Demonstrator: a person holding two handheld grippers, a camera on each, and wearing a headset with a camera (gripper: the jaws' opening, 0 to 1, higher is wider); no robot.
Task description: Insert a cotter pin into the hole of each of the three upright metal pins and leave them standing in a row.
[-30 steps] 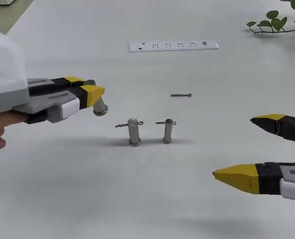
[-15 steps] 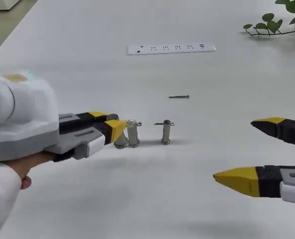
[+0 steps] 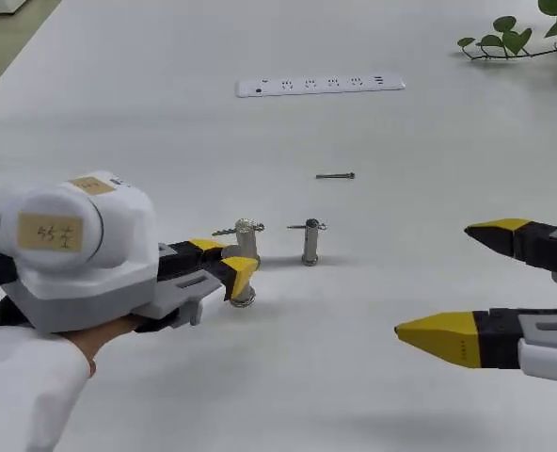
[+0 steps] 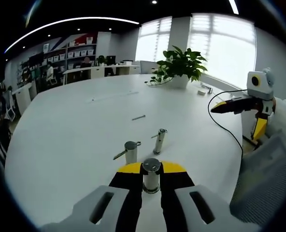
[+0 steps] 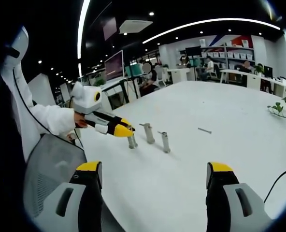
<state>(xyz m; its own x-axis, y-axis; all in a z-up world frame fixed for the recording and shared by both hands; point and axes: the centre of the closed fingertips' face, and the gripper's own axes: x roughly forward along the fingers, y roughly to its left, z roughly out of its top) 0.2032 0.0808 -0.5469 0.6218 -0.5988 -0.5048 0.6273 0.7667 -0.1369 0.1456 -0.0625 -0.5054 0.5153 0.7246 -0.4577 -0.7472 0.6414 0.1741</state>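
A white table (image 3: 373, 386) in a bright office is shown. The left gripper (image 3: 230, 262) is clamped on 1 upright metal pin (image 4: 151, 180) just beside 2 cottered pins (image 3: 310, 243); the right gripper (image 3: 438, 280) is held level, jaws spread wide.

Left hand-held gripper (image 3: 228, 261) clamps metal pin (image 4: 151, 176); right hand-held gripper (image 3: 436, 280) spread wide.

white table (image 3: 401, 122) | 2 metal pins (image 3: 310, 243) upright | loose cotter pin (image 3: 336, 175) | power strip (image 3: 320, 86) | leafy sprig (image 3: 518, 38)
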